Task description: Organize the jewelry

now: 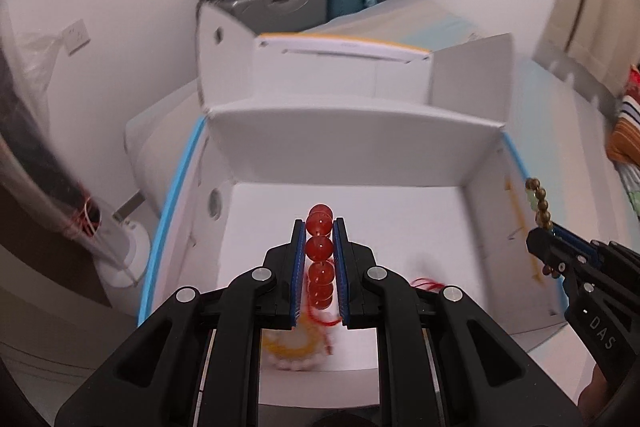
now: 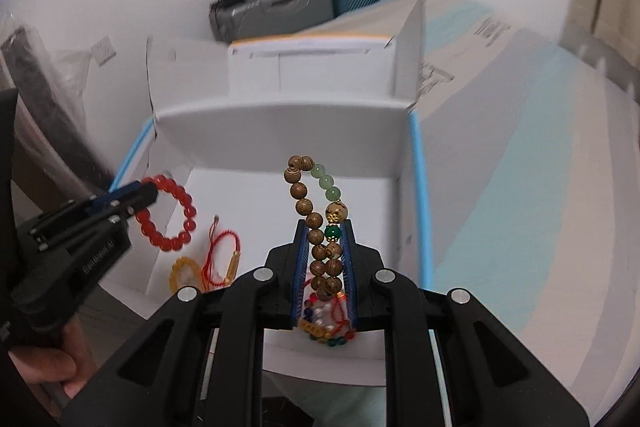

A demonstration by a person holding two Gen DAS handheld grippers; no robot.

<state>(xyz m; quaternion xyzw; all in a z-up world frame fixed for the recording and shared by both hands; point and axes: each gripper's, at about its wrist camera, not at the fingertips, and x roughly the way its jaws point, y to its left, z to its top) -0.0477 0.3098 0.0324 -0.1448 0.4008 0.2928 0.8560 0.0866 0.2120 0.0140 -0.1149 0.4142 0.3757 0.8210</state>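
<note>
Over the open white box [image 2: 280, 143], that's where both my grippers are sitting right now, each one carrying a bracelet. My left gripper [image 1: 320, 227] has its fingers clamped tight on the red bead bracelet [image 1: 319, 251]; from its own camera the beads stack up in a line between the blue pads [image 1: 298, 259], and from the right camera you can see the rest of the loop dangling off the tip near the left wall of the box. My right gripper [image 2: 325, 227] is pinched shut on the wooden bead bracelet [image 2: 298, 189], the one with the pale green beads and a dark green one, and its free end arcs up past the fingertips.

Down on the box floor there's more stuff: a yellow bead bracelet [image 2: 185, 273] and a red string charm [image 2: 224, 255] at the near left, plus a little multicoloured beaded piece [image 2: 326, 323] right under my right fingers. Bit blurry down there tbh.
</note>
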